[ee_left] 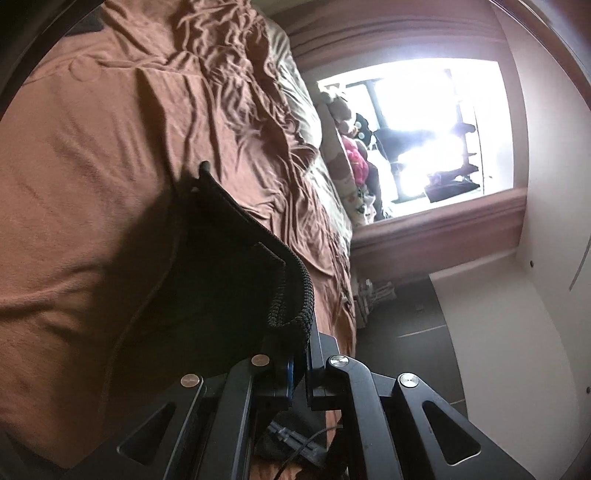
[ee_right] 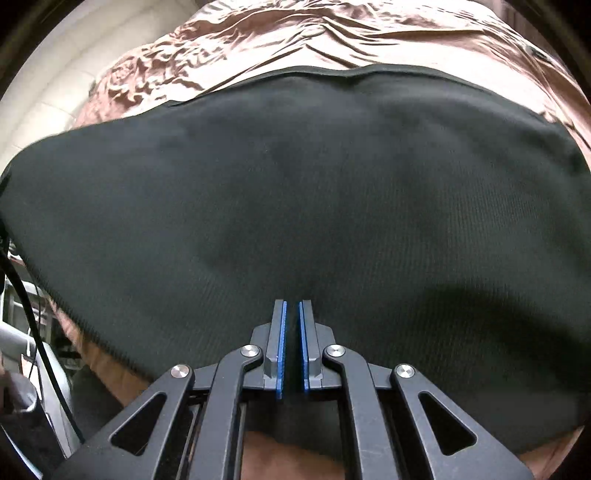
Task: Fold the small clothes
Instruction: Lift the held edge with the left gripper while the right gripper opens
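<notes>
A black knit garment [ee_right: 295,184] lies spread over the brown bedsheet [ee_right: 295,33] and fills most of the right wrist view. My right gripper [ee_right: 292,306] is nearly closed, its blue pads [ee_right: 282,339] pinching the garment's near edge. In the left wrist view my left gripper [ee_left: 299,343] is shut on the garment's ribbed hem [ee_left: 291,295] and holds that end lifted off the sheet, so the cloth [ee_left: 207,266] hangs down to the bed. The left fingertips are hidden by the cloth.
The wrinkled brown sheet [ee_left: 110,147] covers the bed. A bright window [ee_left: 424,129] with a brown sill is beyond the bed, with patterned pillows [ee_left: 347,155] beside it. A white cabinet [ee_left: 517,314] and dark floor [ee_left: 417,321] are to the right. A black cable [ee_right: 33,295] hangs at left.
</notes>
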### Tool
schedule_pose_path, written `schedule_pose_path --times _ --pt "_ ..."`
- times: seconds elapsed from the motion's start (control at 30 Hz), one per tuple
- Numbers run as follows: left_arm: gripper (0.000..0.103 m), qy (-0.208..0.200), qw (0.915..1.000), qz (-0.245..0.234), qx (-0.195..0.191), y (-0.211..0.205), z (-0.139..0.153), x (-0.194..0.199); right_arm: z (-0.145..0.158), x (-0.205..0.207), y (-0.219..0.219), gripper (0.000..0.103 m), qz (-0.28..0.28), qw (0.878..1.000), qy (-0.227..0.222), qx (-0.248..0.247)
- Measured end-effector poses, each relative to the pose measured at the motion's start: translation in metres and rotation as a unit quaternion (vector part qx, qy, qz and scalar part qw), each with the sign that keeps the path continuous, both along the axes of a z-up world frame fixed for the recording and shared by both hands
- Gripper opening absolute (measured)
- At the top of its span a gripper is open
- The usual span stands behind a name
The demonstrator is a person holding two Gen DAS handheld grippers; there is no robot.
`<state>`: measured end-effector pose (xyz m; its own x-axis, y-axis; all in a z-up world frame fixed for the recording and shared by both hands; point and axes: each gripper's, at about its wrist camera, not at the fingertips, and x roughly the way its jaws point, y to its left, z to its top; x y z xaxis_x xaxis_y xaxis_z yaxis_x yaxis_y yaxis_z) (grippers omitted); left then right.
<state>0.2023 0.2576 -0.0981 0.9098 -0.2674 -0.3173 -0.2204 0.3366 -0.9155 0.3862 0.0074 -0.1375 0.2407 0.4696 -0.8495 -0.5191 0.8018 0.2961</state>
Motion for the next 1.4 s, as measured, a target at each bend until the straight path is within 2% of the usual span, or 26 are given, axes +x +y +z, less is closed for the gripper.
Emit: schedule_pose_path --times 0.37,0.5,0.63,0.7,0.73,0.77,0.8,0.83,0.87,1.03,1.4 --pt "0.003 -0.016 0.9979 -0.053 0.034 -0.038 0.037 0.037 -0.003 -0.036 -0.042 0.003 -0.010 0.997 0.015 0.072" --pt "0.003 -0.020 0.9955 -0.077 0.050 -0.059 0.051 0.053 0.016 -0.041 -0.082 0.003 -0.033 0.994 -0.009 0.108" --pt "0.003 -0.027 0.9928 -0.100 0.059 -0.081 0.064 0.067 0.029 -0.049 -0.119 0.004 -0.055 0.990 -0.031 0.125" --pt "0.003 -0.032 0.9912 -0.111 0.064 -0.092 0.070 0.075 0.036 -0.050 -0.140 0.008 -0.070 0.988 -0.041 0.128" --pt "0.003 -0.033 0.9903 -0.118 0.066 -0.098 0.073 0.079 0.038 -0.052 -0.146 0.017 -0.075 0.988 -0.046 0.128" --pt "0.003 -0.034 0.9893 -0.124 0.069 -0.104 0.075 0.084 0.042 -0.054 -0.156 0.032 -0.084 0.986 -0.056 0.130" --pt "0.003 -0.035 0.9885 -0.129 0.071 -0.109 0.078 0.088 0.046 -0.055 -0.166 0.040 -0.092 0.985 -0.067 0.131" --pt "0.003 -0.035 0.9875 -0.135 0.073 -0.115 0.079 0.092 0.048 -0.058 -0.167 0.054 -0.097 0.983 -0.075 0.133" --pt "0.003 -0.034 0.9862 -0.143 0.076 -0.122 0.081 0.098 0.050 -0.059 -0.172 0.059 -0.103 0.982 -0.084 0.134" --pt "0.003 -0.032 0.9805 -0.174 0.086 -0.151 0.086 0.117 0.057 -0.067 -0.199 0.059 -0.125 0.977 -0.103 0.137" --pt "0.003 -0.013 0.9653 -0.237 0.109 -0.216 0.077 0.153 0.051 -0.094 -0.261 0.059 -0.184 0.964 -0.104 0.161"
